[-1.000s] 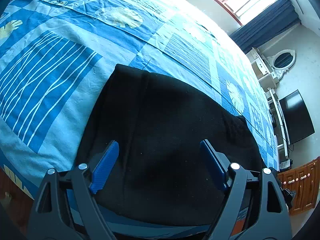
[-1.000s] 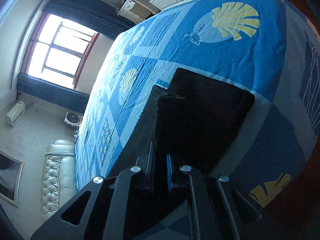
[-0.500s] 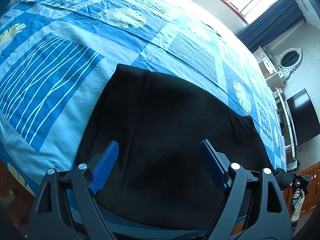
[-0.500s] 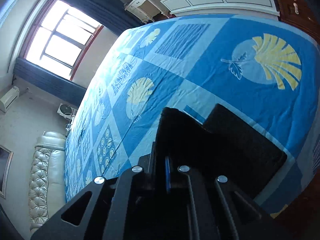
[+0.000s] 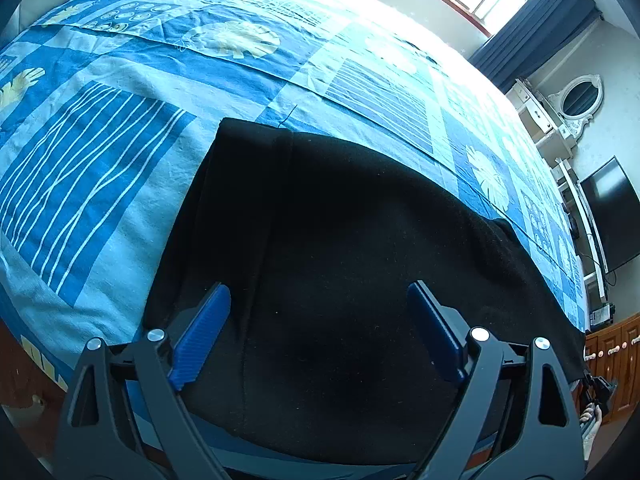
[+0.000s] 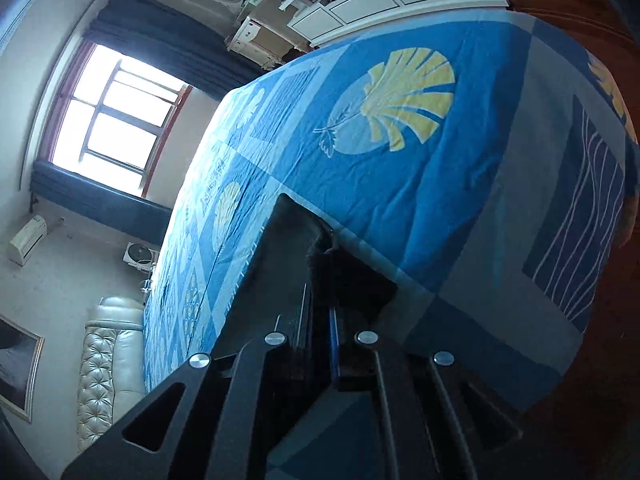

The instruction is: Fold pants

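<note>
Presently, black pants [image 5: 352, 264] of matte, fleecy cloth lie on a patchwork-printed blue bedspread [image 5: 120, 152]. Left gripper [image 5: 320, 320] hovers above them, jaws apart. Right gripper [image 6: 320, 320] is clamped on a lifted pants edge. Tufted leather sofa [image 6: 108, 360] alongside.

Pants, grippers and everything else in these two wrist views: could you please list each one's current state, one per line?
Black pants: spread on the bed, one end pinched and lifted.
Left gripper: open, above the pants, holding nothing.
Right gripper: shut on the pants' fabric.
Blue patterned bedspread: laid flat, lightly wrinkled.
Curtains: drawn open.
Television: screen dark.
</note>
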A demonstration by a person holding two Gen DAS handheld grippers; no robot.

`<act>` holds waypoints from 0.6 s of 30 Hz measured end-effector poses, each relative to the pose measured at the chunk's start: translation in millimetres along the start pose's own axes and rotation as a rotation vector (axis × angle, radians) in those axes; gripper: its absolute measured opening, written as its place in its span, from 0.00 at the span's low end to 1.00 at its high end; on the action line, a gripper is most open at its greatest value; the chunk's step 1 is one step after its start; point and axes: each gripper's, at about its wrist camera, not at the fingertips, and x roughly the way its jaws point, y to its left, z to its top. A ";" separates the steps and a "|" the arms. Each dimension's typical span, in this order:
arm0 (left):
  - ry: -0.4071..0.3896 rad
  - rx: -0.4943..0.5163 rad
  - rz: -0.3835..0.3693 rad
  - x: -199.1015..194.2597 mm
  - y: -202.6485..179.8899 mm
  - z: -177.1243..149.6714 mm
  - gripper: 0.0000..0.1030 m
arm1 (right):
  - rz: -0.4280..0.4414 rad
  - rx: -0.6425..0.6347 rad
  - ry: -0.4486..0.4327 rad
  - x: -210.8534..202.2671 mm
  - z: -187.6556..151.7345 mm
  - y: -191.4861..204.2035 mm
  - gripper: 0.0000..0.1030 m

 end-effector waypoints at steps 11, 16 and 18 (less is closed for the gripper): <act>-0.013 0.016 0.001 0.0 0.1 -3.9 0.88 | 0.146 0.011 0.071 10.0 -60.0 28.2 0.23; -0.013 0.010 -0.010 -0.4 0.0 -3.2 0.88 | 0.192 -0.005 0.185 31.4 -103.8 55.9 0.25; -0.014 0.004 -0.024 -1.1 1.9 -3.1 0.88 | 0.205 -0.014 0.226 41.0 -121.7 68.3 0.28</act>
